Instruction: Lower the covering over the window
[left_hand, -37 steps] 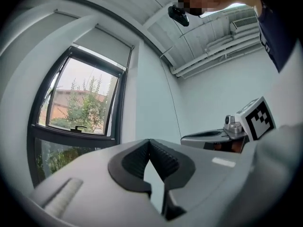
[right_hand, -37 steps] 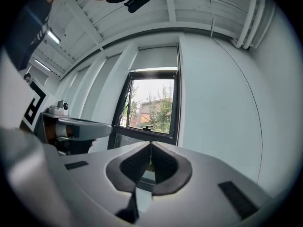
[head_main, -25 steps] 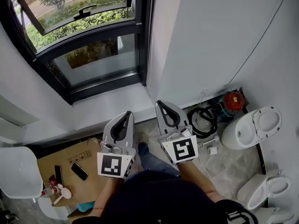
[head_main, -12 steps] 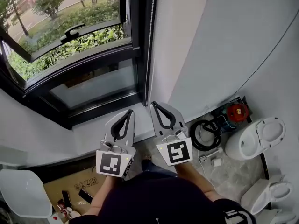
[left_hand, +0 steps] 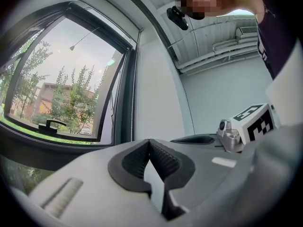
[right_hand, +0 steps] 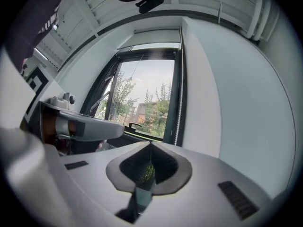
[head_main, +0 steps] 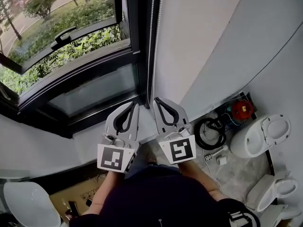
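Note:
A black-framed window (head_main: 80,56) fills the upper left of the head view, with its upper sash tilted open. A white bead chain (head_main: 152,41) hangs down the frame's right side; it also shows in the right gripper view (right_hand: 178,93) and the left gripper view (left_hand: 132,93). The rolled-up covering sits in a white box above the window (right_hand: 156,32). My left gripper (head_main: 134,105) and right gripper (head_main: 156,100) are side by side near the window's lower right corner, below the chain. Both are shut with nothing between their jaws.
To the right of the window is a bare white wall (head_main: 203,41). Two white toilets (head_main: 262,136) (head_main: 274,190), a coiled black hose (head_main: 210,126) and a red device (head_main: 241,109) stand on the floor at the right. A white chair (head_main: 26,202) and cardboard (head_main: 80,197) are at lower left.
Both grippers have risen toward the window's lower right corner and drawn closer together. The view has shifted up, so more of the window and the chain shows.

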